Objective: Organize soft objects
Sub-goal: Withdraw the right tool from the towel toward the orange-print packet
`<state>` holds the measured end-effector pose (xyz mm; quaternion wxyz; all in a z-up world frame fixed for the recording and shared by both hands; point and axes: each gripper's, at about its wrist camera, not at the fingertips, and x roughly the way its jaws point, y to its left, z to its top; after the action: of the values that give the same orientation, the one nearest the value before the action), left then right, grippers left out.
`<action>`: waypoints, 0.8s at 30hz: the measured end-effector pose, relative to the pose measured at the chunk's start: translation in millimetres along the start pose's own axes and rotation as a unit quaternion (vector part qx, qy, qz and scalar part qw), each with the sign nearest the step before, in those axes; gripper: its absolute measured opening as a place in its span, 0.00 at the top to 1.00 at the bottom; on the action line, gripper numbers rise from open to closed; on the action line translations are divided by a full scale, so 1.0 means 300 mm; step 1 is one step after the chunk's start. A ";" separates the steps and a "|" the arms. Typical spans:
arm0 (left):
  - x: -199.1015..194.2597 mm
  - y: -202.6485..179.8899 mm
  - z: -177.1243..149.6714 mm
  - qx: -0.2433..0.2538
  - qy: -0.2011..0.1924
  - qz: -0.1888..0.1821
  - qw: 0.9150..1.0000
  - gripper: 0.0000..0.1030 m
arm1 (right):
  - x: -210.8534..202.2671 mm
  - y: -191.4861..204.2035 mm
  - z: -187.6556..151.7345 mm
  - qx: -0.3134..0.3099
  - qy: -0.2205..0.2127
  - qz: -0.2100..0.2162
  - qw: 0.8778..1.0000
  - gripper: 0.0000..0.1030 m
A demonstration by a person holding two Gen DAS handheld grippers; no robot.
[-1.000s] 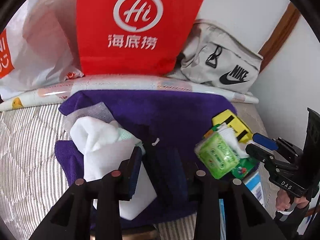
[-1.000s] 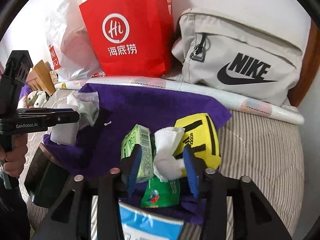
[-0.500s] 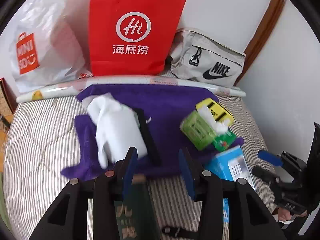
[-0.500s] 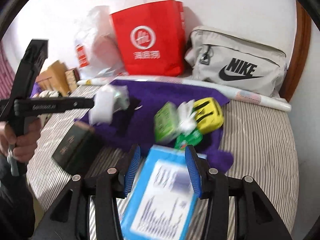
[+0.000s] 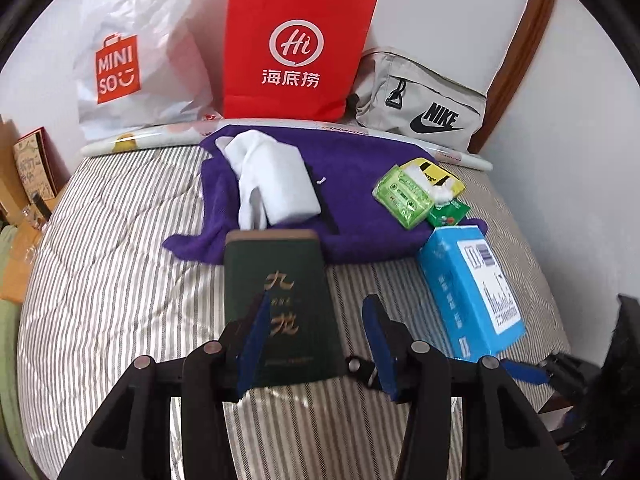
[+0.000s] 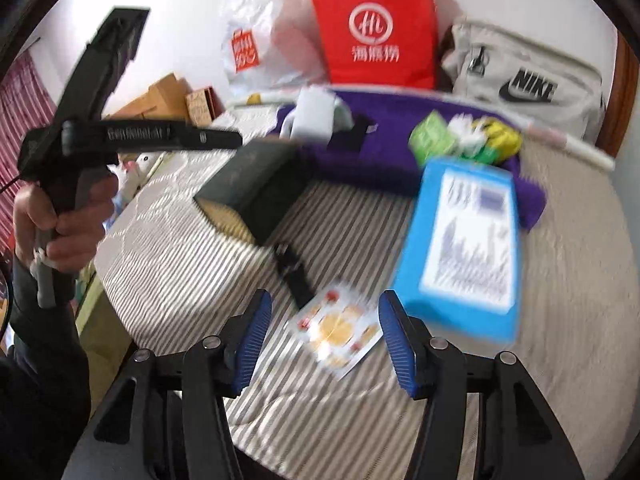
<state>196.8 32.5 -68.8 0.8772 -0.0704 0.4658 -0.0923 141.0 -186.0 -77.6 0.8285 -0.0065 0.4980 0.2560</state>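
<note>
A purple towel (image 5: 360, 168) is spread at the back of the striped bed. A folded white cloth (image 5: 276, 184) lies on its left part. On its right part a green tissue pack (image 5: 404, 196), a yellow pouch (image 5: 436, 172) and a small green packet (image 5: 448, 212) sit bunched together. My left gripper (image 5: 318, 344) hovers well short of the towel, over a dark green book (image 5: 280, 300), and its jaws are opening with nothing pressed between them. My right gripper (image 6: 326, 338) is also opening, above a sticker sheet (image 6: 336, 328), and grips nothing.
A blue box (image 5: 468, 288) lies right of the book. A red paper bag (image 5: 296, 48), a white plastic bag (image 5: 132, 60) and a grey waist bag (image 5: 424, 104) stand against the wall. A hand (image 6: 68, 220) holds the left tool. Cardboard boxes (image 6: 164, 96) sit left of the bed.
Both grippers have drawn back from the towel toward the bed's near edge and their jaws have widened. The white cloth and the tissue bundle stay on the towel.
</note>
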 end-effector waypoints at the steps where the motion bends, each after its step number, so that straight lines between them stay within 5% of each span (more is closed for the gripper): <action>1: 0.001 0.008 -0.011 -0.004 0.002 -0.002 1.000 0.55 | 0.015 0.002 -0.017 0.007 0.003 -0.005 1.000 0.43; 9: 0.025 0.055 -0.110 0.006 0.017 -0.016 1.000 0.55 | 0.140 -0.049 -0.102 0.082 0.018 -0.048 0.995 0.42; 13: 0.008 0.063 -0.132 0.014 0.005 -0.010 1.000 0.54 | 0.152 -0.056 -0.101 0.104 0.004 -0.048 0.993 0.28; 17: -0.011 0.067 -0.144 0.016 0.001 -0.035 0.999 0.54 | 0.176 -0.033 -0.086 0.112 0.004 -0.063 0.992 0.22; 24: -0.049 0.099 -0.172 0.016 -0.015 -0.015 1.000 0.54 | 0.211 0.016 -0.069 0.122 -0.010 -0.117 0.986 0.11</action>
<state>148.7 62.8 -92.0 0.8838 -0.0645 0.4499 -0.1115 145.6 -160.7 -139.3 0.8524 0.0385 0.5128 0.0945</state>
